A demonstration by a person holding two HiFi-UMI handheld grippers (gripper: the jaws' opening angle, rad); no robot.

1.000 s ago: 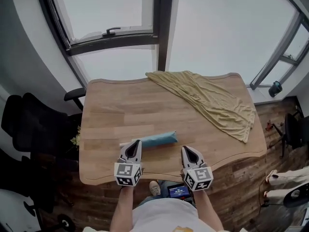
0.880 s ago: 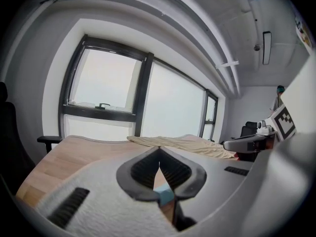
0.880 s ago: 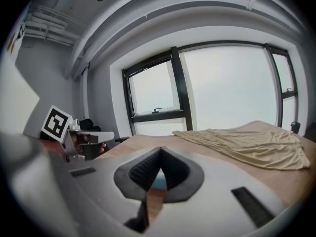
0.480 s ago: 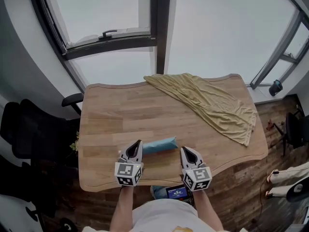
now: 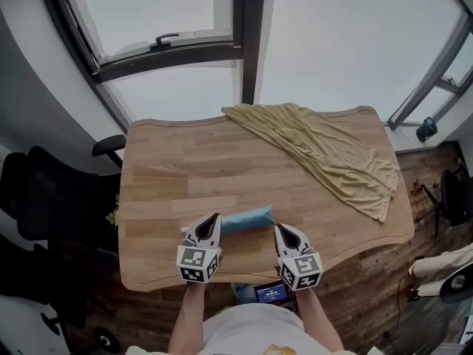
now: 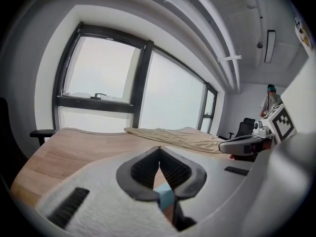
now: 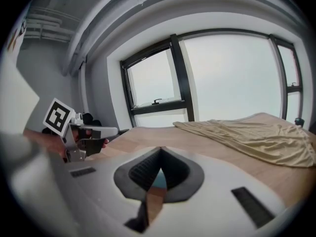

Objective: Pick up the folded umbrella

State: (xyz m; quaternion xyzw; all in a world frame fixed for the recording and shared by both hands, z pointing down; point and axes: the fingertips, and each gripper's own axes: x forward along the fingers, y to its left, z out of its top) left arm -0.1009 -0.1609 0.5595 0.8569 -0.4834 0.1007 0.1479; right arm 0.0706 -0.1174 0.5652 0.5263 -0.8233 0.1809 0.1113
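Head view puts the folded umbrella (image 5: 247, 217), a blue roll, flat on the table (image 5: 170, 168) near my edge, just beyond my left gripper (image 5: 213, 218) and right gripper (image 5: 278, 228). Both are clenched and empty. I judge I should spread one pair of jaws first, straddle the roll's middle crosswise, then close. Count: one umbrella, one yellow cloth (image 5: 325, 154), two grippers.

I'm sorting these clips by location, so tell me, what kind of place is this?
Most likely an office or workroom. A wooden desk stands against tall windows, with black office chairs beside it on a wood floor.
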